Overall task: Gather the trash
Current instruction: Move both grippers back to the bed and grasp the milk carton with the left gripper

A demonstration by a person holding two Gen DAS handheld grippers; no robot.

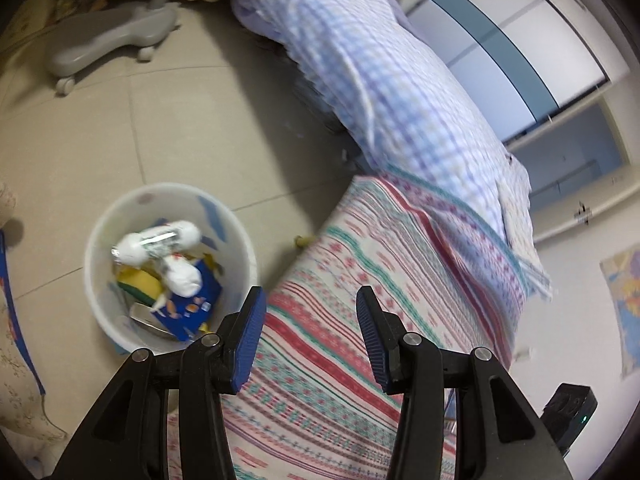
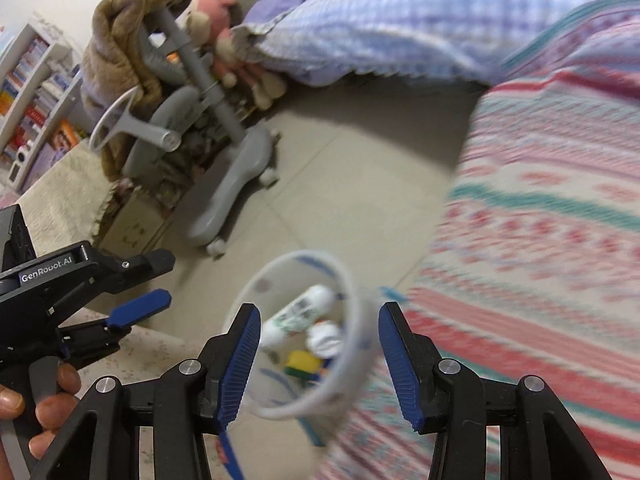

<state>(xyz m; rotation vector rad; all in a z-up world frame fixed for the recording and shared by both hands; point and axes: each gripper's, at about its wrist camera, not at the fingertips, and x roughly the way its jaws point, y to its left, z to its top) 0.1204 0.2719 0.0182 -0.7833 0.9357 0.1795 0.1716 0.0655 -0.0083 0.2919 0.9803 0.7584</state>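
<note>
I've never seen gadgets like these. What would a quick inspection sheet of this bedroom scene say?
Surface: beige tiled floor.
Job's things: white bin beside the bed, holding white bottles, a yellow sponge and a blue packet.
Clutter: grey wheeled chair base; plush toy.
Grippers: left hand-held gripper open, empty; right hand-held gripper open, empty, above the bin.
Cables: nothing seen.
Surroundings: striped bedspread, checked quilt, bookshelf.
</note>
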